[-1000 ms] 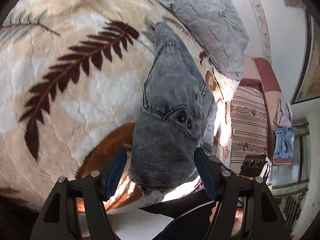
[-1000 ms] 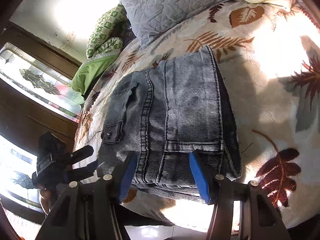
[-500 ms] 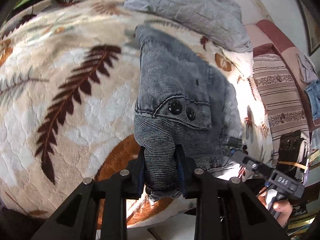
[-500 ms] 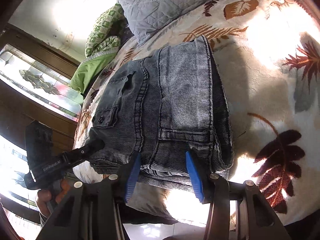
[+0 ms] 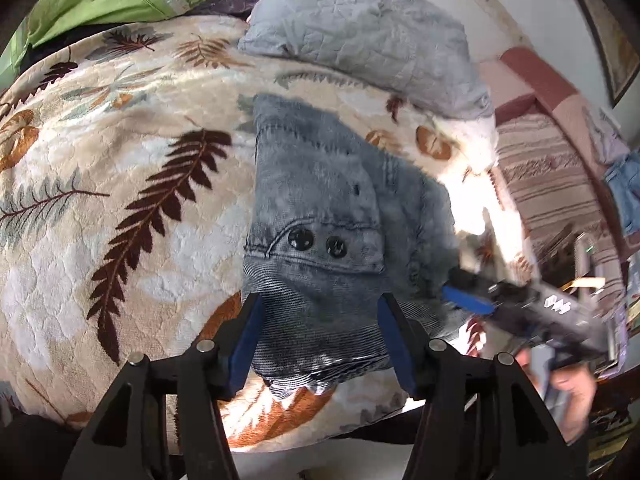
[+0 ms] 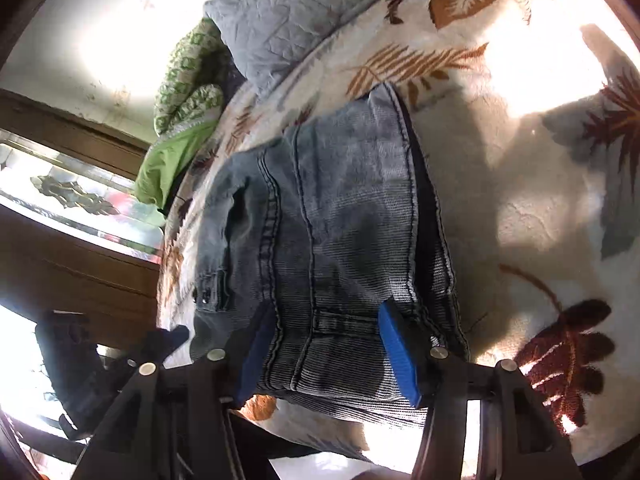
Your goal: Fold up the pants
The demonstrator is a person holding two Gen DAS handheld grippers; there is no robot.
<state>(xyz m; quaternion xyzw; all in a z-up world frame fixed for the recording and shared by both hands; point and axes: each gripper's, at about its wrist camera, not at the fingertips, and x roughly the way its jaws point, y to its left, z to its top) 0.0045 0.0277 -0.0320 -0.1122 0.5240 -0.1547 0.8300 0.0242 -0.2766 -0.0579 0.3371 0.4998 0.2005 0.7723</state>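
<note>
On the bed, over a cream blanket (image 5: 132, 264) printed with brown and orange leaves, the grey denim pants (image 5: 320, 208) lie folded into a thick bundle close to the near edge. A quilted grey pillow (image 5: 360, 28) rests at the far side, with a green cushion (image 5: 96, 0) to its left in the left wrist view.

The left gripper (image 5: 318, 336) hangs over the near end of the bundle, just below a pocket flap with two black buttons (image 5: 316, 240). Its jaws are opening; the cloth sits between the blue pads (image 5: 246, 340) but they stand clear of it on either side, so the grip is released.

The right gripper (image 6: 326, 354) points down at the waistband end of the pants (image 6: 332, 220) in its own view. Its jaws are opening as well, with the denim edge lying between the blue pads (image 6: 398, 356); the pads sit at the fabric's sides without pinching it.

From the left wrist view the right gripper (image 5: 468, 300) appears blurred at the right side of the bundle, with the person's hand (image 5: 572, 396) behind it. From the right wrist view the left gripper (image 6: 168, 338) shows dark at the bundle's left corner.

Sunlight falls in bright patches across the blanket (image 6: 520, 60).
</note>
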